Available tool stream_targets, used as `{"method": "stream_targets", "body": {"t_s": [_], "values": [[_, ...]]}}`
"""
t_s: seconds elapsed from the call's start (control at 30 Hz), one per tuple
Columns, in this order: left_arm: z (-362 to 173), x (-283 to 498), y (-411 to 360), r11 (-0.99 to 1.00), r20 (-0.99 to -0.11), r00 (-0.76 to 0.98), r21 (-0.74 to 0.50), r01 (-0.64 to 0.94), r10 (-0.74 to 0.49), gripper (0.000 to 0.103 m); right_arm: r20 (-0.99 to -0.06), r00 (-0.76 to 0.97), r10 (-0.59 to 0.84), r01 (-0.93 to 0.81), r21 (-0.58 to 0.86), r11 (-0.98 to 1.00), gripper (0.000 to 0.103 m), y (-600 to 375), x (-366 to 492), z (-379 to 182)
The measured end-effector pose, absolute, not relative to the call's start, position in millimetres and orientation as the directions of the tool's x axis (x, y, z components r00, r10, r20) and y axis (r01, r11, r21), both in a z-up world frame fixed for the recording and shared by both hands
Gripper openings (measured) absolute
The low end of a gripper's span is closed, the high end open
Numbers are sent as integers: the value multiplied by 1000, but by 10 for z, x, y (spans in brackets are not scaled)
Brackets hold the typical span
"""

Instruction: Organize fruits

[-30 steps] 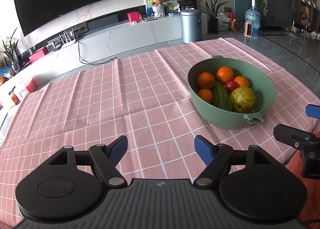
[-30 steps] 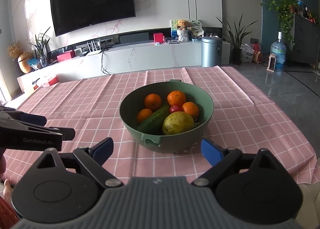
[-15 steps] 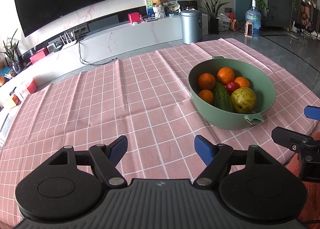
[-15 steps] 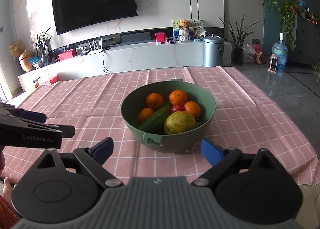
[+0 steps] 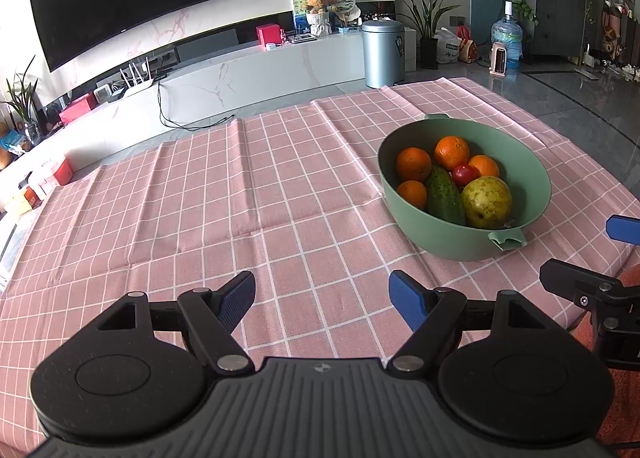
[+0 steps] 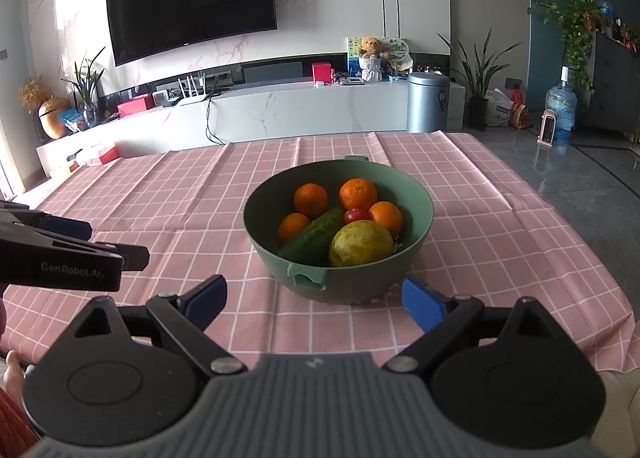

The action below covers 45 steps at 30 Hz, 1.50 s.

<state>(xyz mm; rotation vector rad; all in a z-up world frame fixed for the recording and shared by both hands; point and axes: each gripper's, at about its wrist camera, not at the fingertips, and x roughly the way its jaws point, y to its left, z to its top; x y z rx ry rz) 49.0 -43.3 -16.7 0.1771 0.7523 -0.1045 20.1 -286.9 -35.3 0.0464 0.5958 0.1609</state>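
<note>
Holding both tongs, left [image 5: 322,298] and right [image 6: 314,298], released and empty near the round sage-green plastic bowl [image 6: 416,254], we see the oranges [image 6: 311,199], cucumber [image 6: 316,232] and pear [image 6: 360,244] gathered inside it on the pink-checked tabletop [image 5: 200,197].

Bowl [image 6: 416,258] on tablecloth [image 6: 200,197], oranges [image 6: 310,199] behind cucumber [image 6: 316,234], pear [image 6: 360,244] right of cucumber

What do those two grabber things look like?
Each is black plastic with two round discs, angled link arms with silver pins, a ribbed grey front plate bearing a small logo, and blue padded fingertips. The left gripper shows white "GenRobot.AI" lettering on its side in the right wrist view. The right gripper looks the same.
</note>
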Motion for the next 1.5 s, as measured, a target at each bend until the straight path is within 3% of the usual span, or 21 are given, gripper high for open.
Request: {"method": "stream_targets", "body": {"t_s": [1.5], "values": [[-123, 458, -385, 984, -687, 726, 108, 141, -29, 89, -558, 814, 161, -137, 86, 987, 91, -2874, 218, -346]]}}
